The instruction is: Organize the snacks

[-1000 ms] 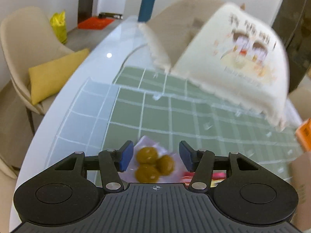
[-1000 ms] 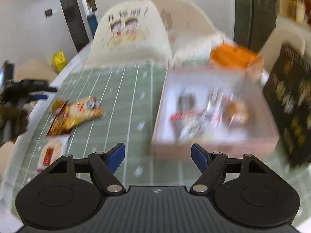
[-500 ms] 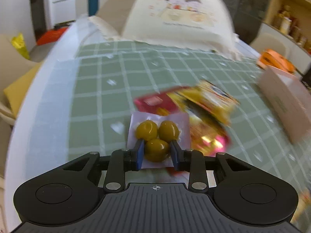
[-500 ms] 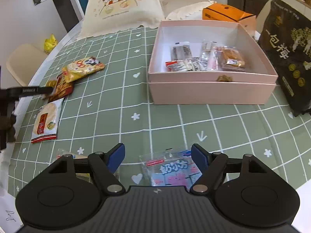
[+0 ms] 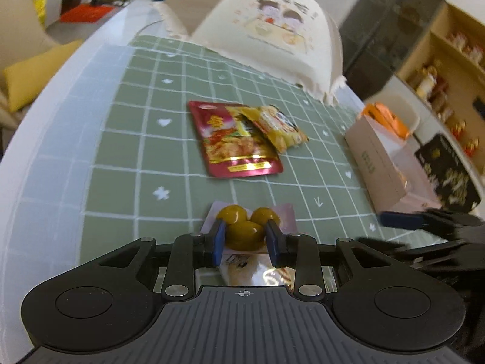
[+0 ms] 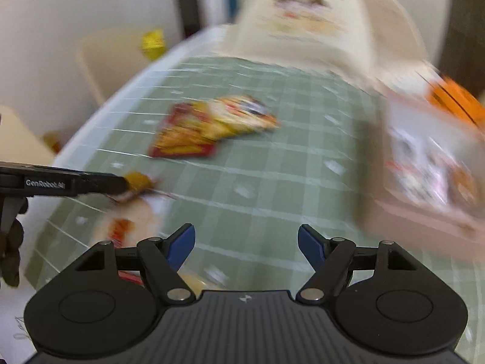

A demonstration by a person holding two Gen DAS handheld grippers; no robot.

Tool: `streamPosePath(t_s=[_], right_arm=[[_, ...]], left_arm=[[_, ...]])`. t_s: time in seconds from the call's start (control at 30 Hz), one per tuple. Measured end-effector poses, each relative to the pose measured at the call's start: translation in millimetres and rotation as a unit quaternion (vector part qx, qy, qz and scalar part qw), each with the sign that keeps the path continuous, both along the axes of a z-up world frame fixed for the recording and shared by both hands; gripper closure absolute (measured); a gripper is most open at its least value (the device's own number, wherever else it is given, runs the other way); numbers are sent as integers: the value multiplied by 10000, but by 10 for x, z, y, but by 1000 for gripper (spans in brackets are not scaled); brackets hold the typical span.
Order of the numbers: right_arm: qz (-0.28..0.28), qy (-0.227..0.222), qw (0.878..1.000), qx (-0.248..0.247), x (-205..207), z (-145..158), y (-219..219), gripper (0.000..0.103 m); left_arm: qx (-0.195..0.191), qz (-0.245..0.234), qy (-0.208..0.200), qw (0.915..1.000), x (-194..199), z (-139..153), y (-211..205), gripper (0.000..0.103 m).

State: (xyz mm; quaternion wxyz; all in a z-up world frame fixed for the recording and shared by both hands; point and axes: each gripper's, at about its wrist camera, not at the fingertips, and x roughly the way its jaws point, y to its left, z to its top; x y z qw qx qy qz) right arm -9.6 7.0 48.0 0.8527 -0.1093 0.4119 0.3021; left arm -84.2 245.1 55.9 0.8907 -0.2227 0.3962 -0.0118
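Left tool pinching a clear plastic packet of three green olives, held just above the green grid-patterned mat on the white counter. Beyond it, flat on the mat: a red foil snack pouch with a yellow snack bag overlapping its far right corner. At right, an open pale pink cardboard box. Right tool spread wide, gripping nothing, over the blurred mat. Behind, a cream cartoon-printed cushion.

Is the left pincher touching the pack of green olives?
Touching. The left wrist view shows the left gripper with both blue pads pressed against the olive packet.
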Motion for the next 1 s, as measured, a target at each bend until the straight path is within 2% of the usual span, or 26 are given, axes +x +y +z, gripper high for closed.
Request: streamPosePath(t_s=[0.1,0.2,0.37,0.5,0.53,0.6,0.63,0.67,0.77,0.87,1.0], right_arm=[[664,137,9976,121,-27,-50,453,27],[1092,287,9935,145,-39,-131,840,27],[1708,287,9849,23,-106,-264,1326,27],[1968,285,9798,-198,-112,-435,1630,26],[2039,162,9785,-270,-125,-465,1703,21],[2122,43,9766,-349,-121,-500,1794,20],[2118,70,9767,-331,-117,-495,1828,20],[2120,106,9767,-309,-107,-497,1856,25],[2084,-25,9771,-426,-190,-423,1865,46],[2020,199,9789,-217,-192,-298,1719,47],[1570,135,9875,92,-178,-24,1119,48]], left_arm=[[-460,165,17,9988,-132,-28,212,70],[-415,636,-30,9971,-323,-7,407,70],[-737,1502,-167,9858,-640,1,752,70],[-674,1590,-212,9847,-787,59,820,70],[-678,1593,-221,9847,-788,77,808,70],[-676,1607,-253,9844,-813,107,789,70],[-670,1626,-270,9840,-828,119,776,70],[-667,1650,-283,9836,-855,133,763,70],[-689,1660,-326,9832,-913,182,693,70],[-688,1481,-375,9859,-888,224,535,70],[-730,935,-334,9924,-748,192,169,70]])
